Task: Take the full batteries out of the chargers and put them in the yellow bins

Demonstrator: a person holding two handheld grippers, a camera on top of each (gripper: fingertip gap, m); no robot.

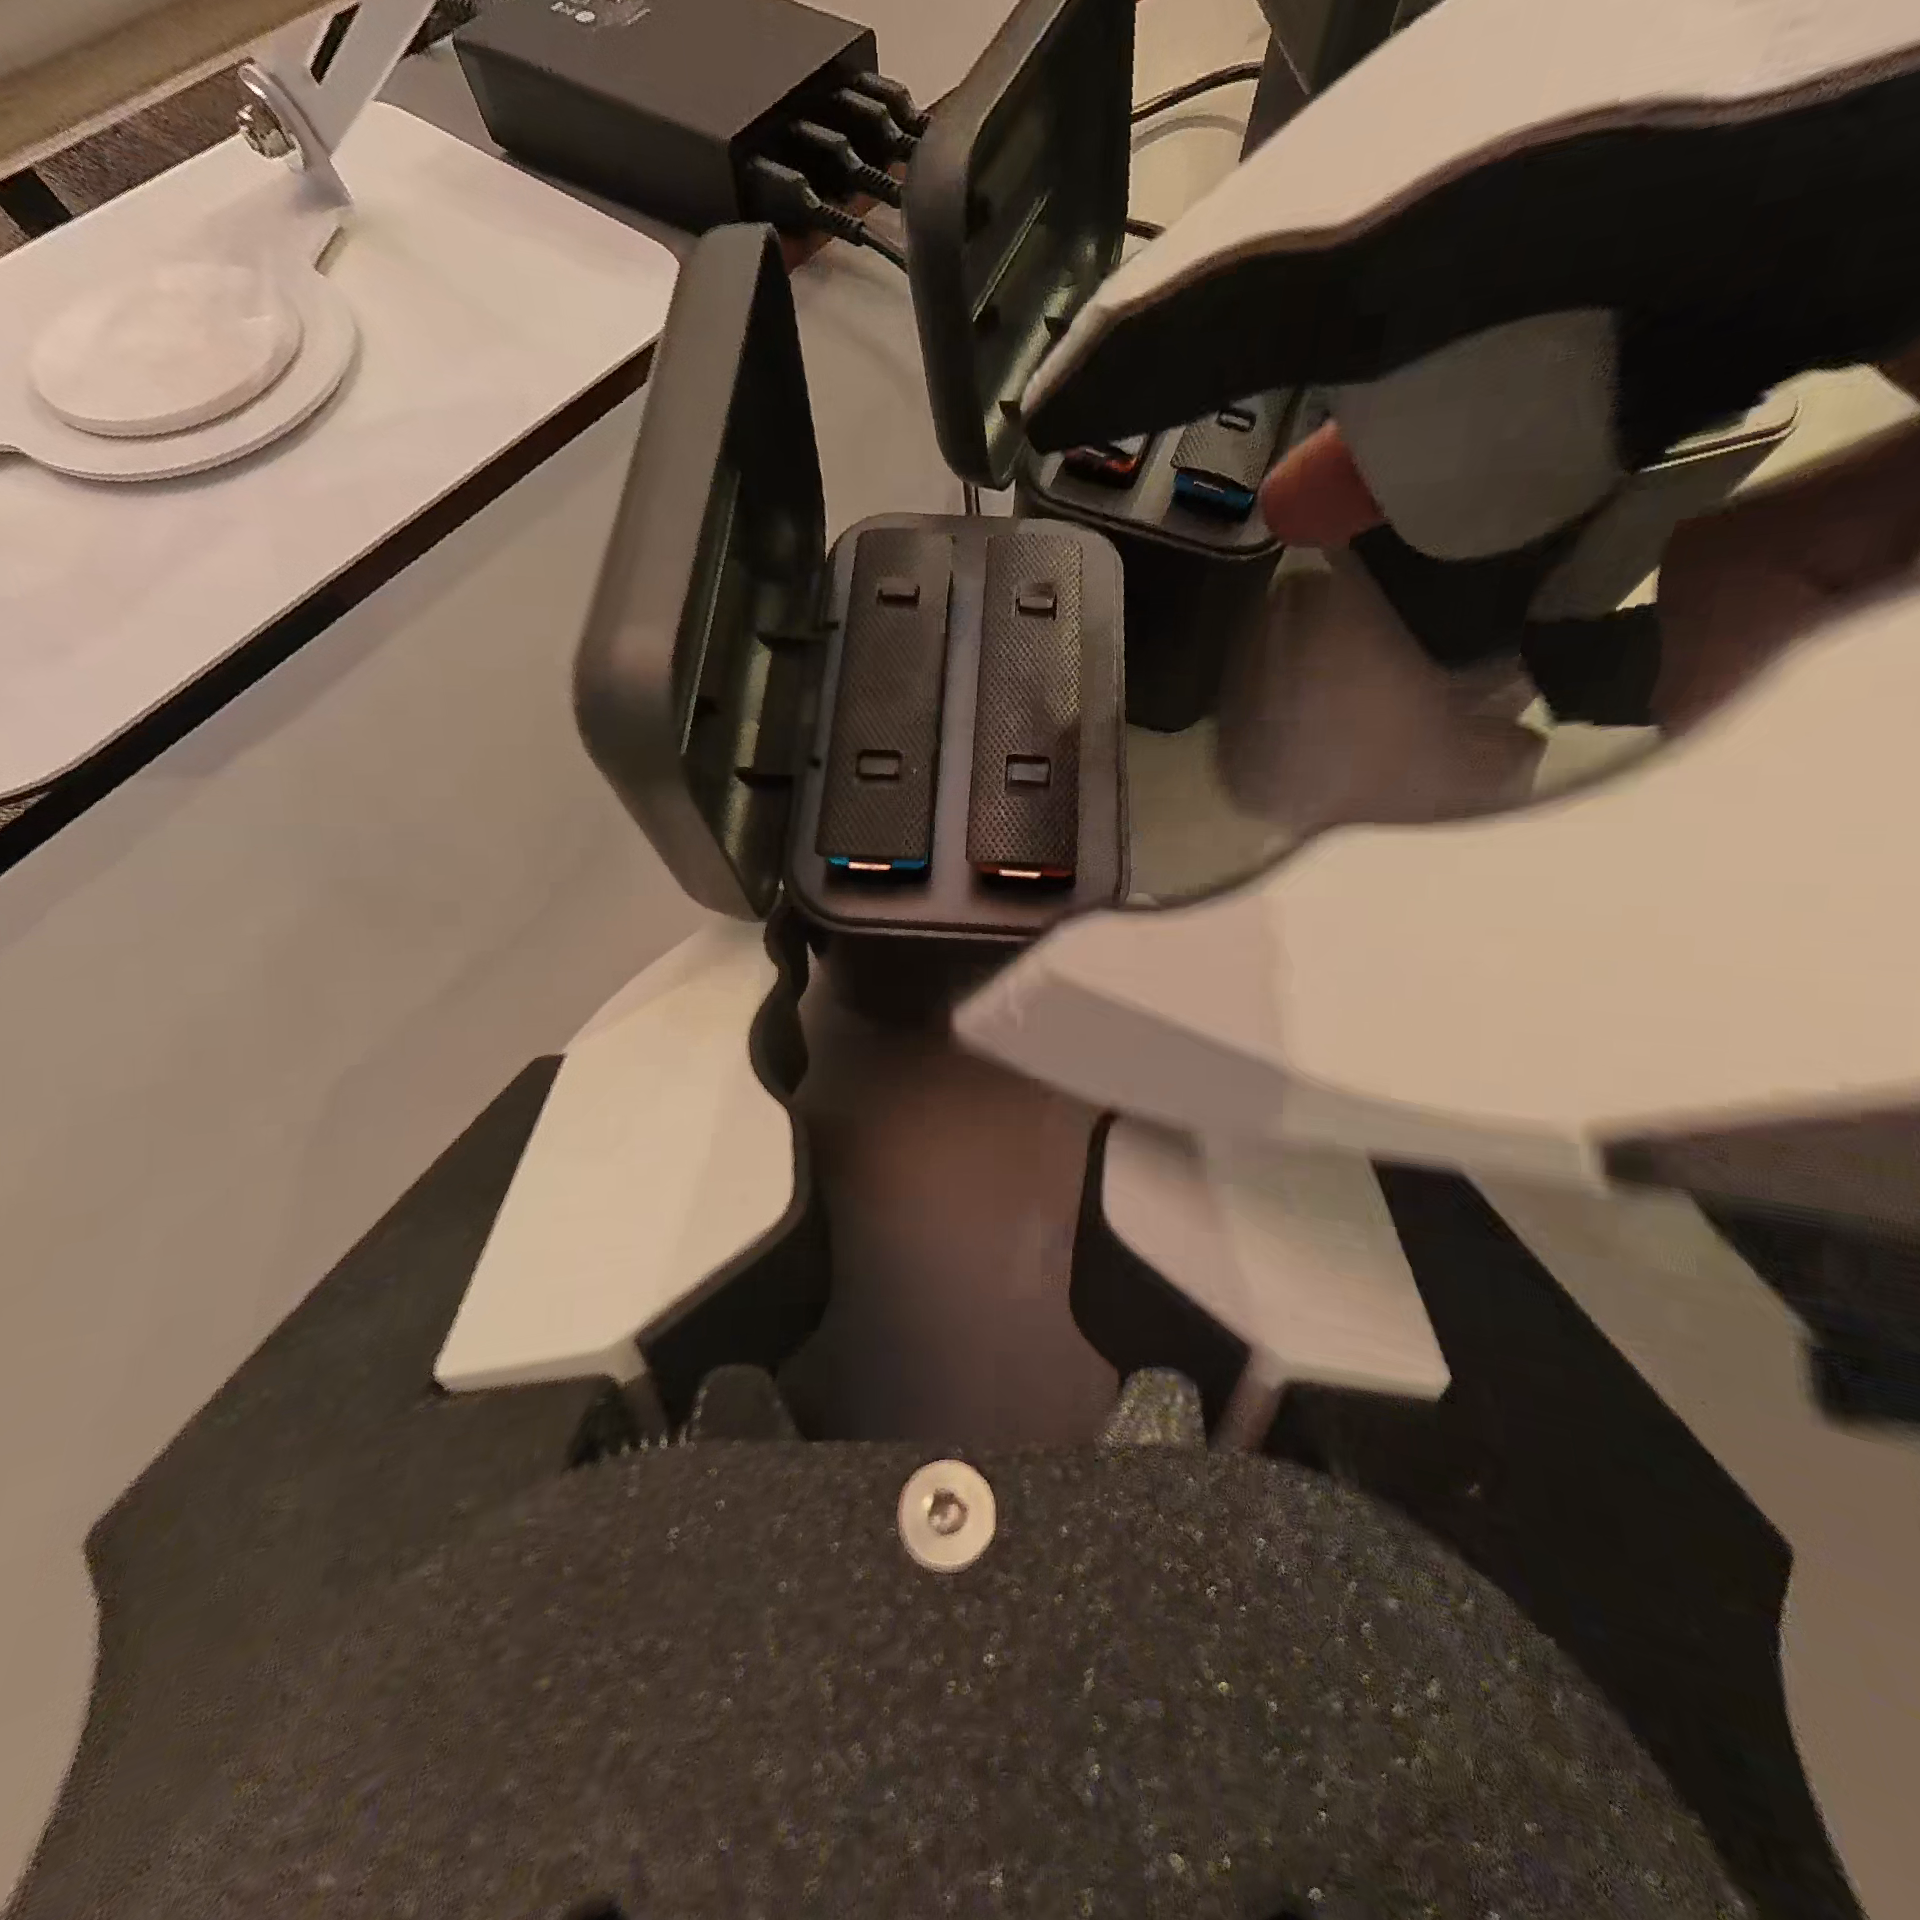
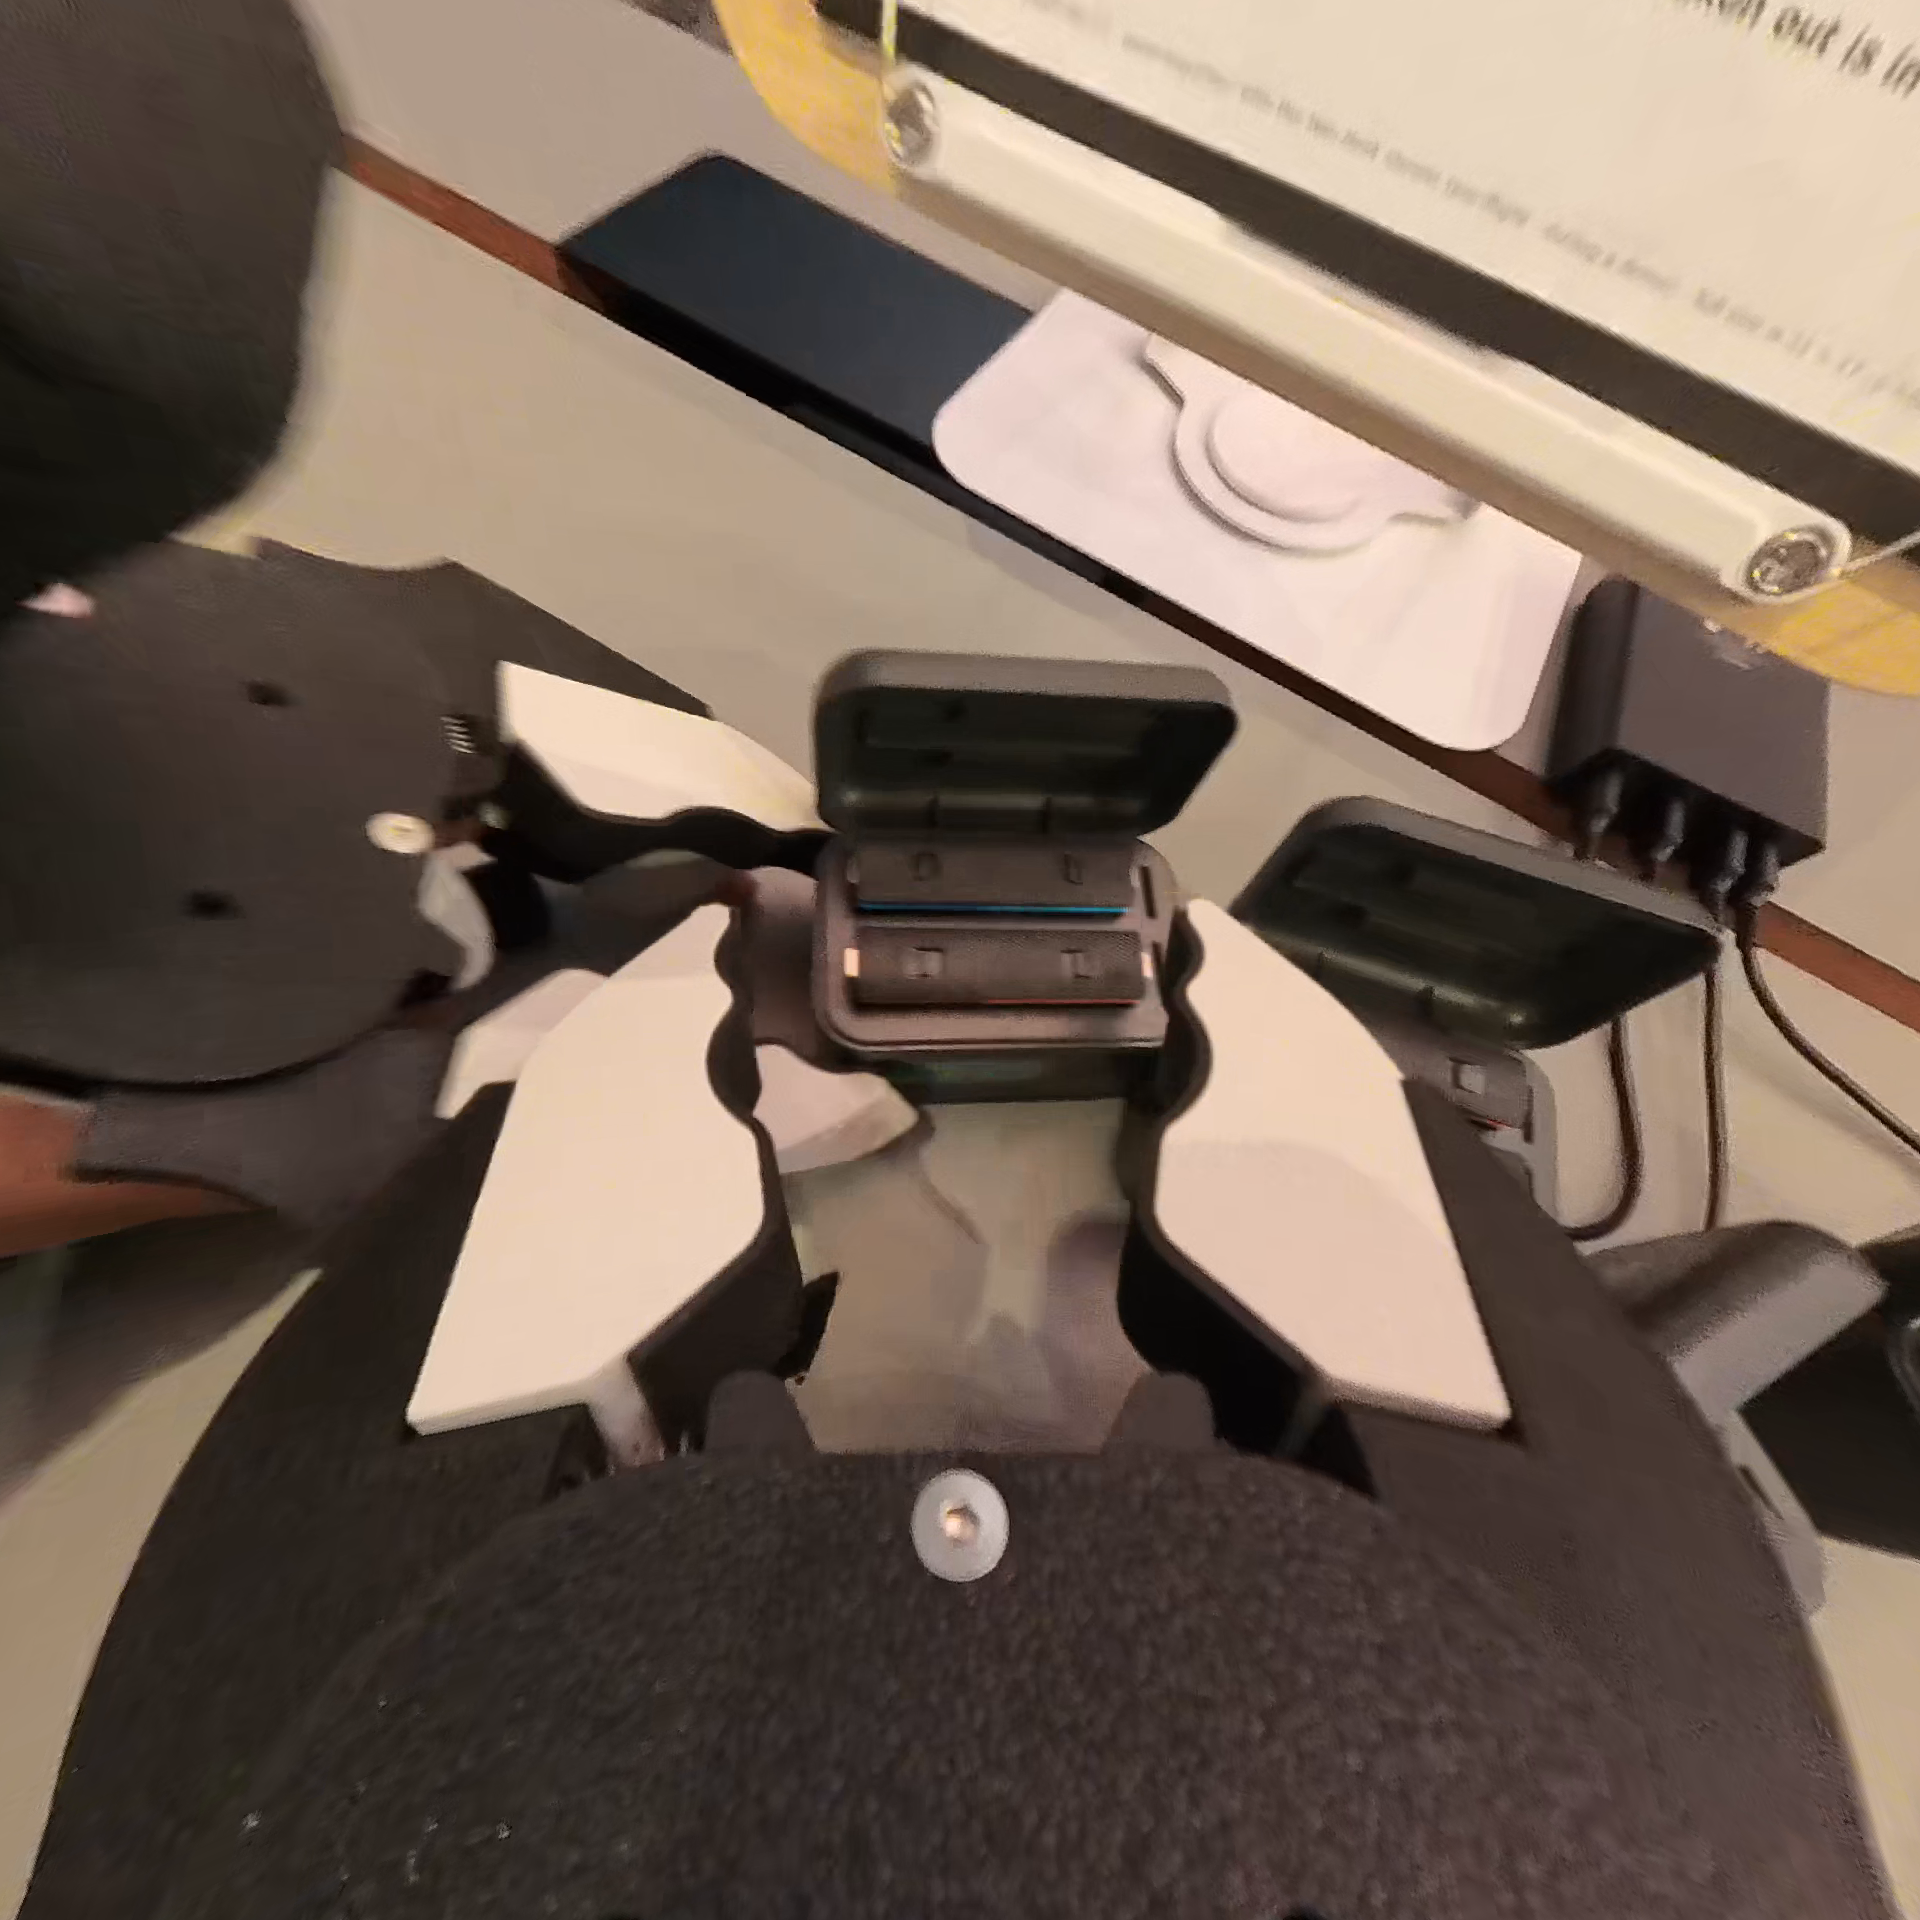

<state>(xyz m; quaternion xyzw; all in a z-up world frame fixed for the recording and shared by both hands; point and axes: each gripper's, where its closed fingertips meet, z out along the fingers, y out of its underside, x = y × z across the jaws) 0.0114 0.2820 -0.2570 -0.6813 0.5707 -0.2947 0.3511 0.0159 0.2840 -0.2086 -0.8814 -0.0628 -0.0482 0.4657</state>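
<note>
Left wrist view: your left gripper (image 1: pixel 940 1039) is holding its fingers apart, hovering just short of the near charger (image 1: pixel 961 727) and clamping nothing. That charger is sitting on the table (image 1: pixel 260 1039) with its lid (image 1: pixel 675 561) swung up to the left, and two batteries (image 1: pixel 956 717) are lying side by side in its slots. Your right gripper (image 1: pixel 1195 644) is reaching in from the right, blurred, its fingers spread over both chargers. The far charger (image 1: pixel 1153 499) is standing open behind, batteries in it too. A black power brick (image 1: pixel 665 94) is feeding cables near the table edge.

Right wrist view: your right gripper (image 2: pixel 961 997) is straddling the charger (image 2: pixel 992 987) — fingers apart on either side of it, probably not touching it, though the blur is making that hard to judge. Both batteries (image 2: pixel 992 935) are sitting in their slots under the raised lid (image 2: pixel 1023 748). The second charger (image 2: pixel 1475 935) is standing open to the right, and your left gripper (image 2: pixel 644 821) is showing at the left, close by.
</note>
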